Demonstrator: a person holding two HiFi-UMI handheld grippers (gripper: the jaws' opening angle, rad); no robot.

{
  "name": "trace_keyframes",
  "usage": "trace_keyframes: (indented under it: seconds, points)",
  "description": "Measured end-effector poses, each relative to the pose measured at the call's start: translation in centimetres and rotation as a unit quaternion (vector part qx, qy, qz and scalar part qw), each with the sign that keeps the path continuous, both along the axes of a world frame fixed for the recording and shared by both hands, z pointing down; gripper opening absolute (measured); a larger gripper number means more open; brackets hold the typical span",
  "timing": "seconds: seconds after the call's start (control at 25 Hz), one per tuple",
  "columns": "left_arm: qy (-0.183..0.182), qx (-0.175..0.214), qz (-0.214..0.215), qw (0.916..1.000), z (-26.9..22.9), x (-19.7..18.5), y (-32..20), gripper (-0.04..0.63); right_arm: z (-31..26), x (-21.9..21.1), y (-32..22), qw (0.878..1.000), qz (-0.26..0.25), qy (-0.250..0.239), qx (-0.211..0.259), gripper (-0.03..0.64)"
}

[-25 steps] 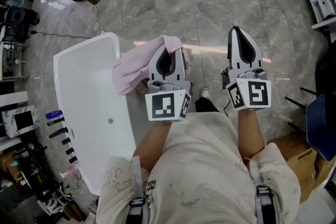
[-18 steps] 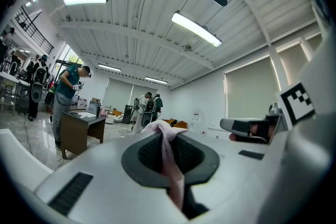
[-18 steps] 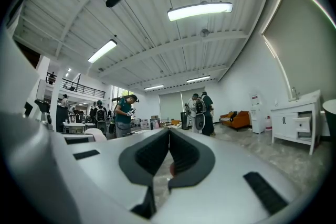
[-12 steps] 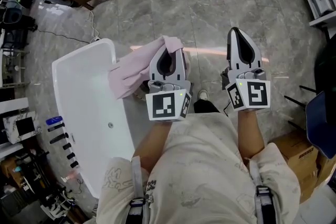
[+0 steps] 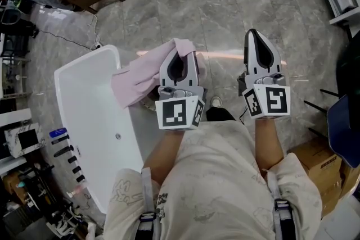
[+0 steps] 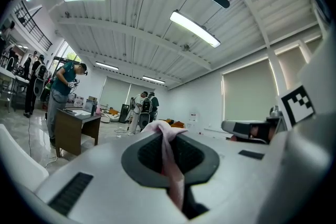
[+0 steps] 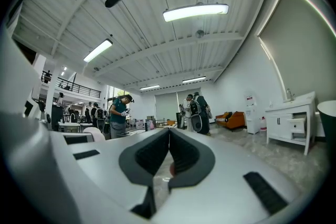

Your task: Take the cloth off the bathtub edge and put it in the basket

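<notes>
Cloth (image 5: 140, 76), pale pink, crumpled, hangs clenched in left gripper (image 5: 180, 56); right gripper (image 5: 255, 35) closed, empty

Bright, even light came from ceiling tube lamps (image 7: 195, 12). Pinkish glare streak on glossy floor (image 5: 225, 54). Shadows faint. Gripper views were heavy fisheye with black corners; right gripper (image 7: 169, 131) near lens looked soft.

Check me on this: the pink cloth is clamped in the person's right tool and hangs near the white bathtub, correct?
Wrong tool: the pink cloth is clamped in the left tool, not the right tool. The left gripper view shows it pinched between shut jaws. It does hang near the white bathtub.
</notes>
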State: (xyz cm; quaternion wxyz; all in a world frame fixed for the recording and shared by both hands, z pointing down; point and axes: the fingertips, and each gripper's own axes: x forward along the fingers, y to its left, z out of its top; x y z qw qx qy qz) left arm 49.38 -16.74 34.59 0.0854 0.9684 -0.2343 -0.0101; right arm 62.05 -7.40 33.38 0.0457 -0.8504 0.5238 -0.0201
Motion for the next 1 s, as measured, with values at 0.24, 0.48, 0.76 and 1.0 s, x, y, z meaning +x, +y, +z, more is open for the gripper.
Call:
trace_keyframes:
  seconds: [0.24,0.48,0.76,1.0]
  points:
    - [0.003,0.002,-0.002,1.0000,-0.7,0.4,0.8,0.014,-0.4,0.4,0.5,1.000,-0.003,-0.001,0.002,-0.011]
    - [0.010,0.000,-0.004,0.9999,-1.1,0.5,1.0,0.014,-0.2,0.0,0.0,1.000,-0.011,-0.002,0.001,-0.011]
    - [0.011,-0.004,0.000,0.9999,-0.9,0.4,1.1,0.014,-0.4,-0.3,-0.2,1.000,-0.012,0.000,0.002,-0.011]
    - [0.012,-0.009,0.010,0.9998,-0.9,0.7,1.5,0.014,-0.5,-0.2,0.6,1.000,-0.001,0.001,0.000,-0.011]
